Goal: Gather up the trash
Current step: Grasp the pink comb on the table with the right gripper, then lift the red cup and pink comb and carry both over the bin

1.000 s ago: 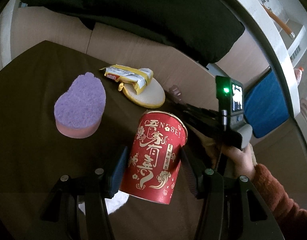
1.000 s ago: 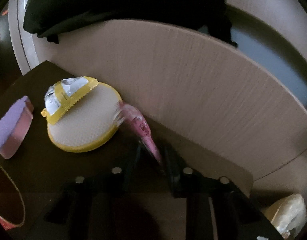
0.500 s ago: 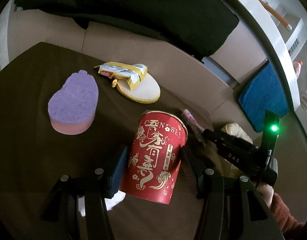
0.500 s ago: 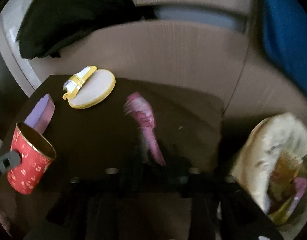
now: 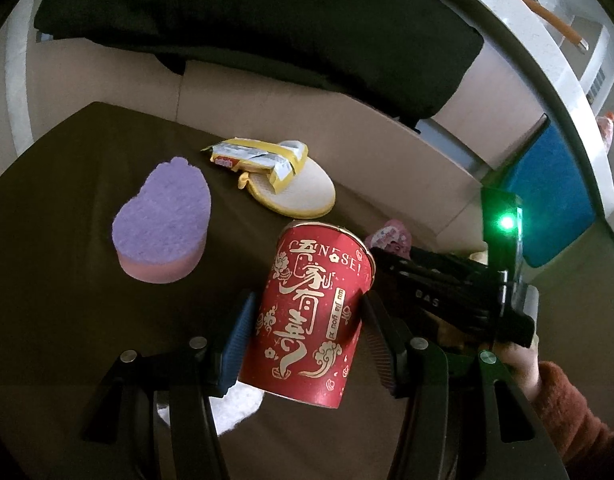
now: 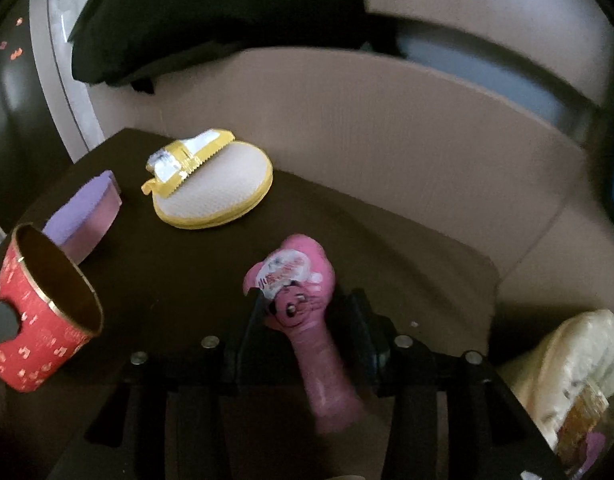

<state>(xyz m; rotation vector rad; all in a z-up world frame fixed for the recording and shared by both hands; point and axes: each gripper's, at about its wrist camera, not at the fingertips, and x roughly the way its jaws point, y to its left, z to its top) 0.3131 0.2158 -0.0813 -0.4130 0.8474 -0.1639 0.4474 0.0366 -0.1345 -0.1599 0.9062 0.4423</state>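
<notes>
Still midway: left gripper (image 5: 307, 302) clamps the cup (image 5: 311, 332), right gripper (image 6: 307, 300) has just been opening, pink wrapper (image 6: 291, 280) loose between its jaws, bag (image 6: 567, 376) at four o'clock, yellow wrapper (image 6: 187, 156) at eleven o'clock uncollected.

The red cup (image 5: 311, 316) looks like glossy printed paper with a shiny gold rim. At its ten o'clock, the purple sponge (image 5: 163, 216) is rough and matt; the yellow wrapper (image 5: 259, 156) at twelve o'clock is crinkled, shiny foil. The pink packet (image 6: 303, 312) looks like smooth plastic film.
</notes>
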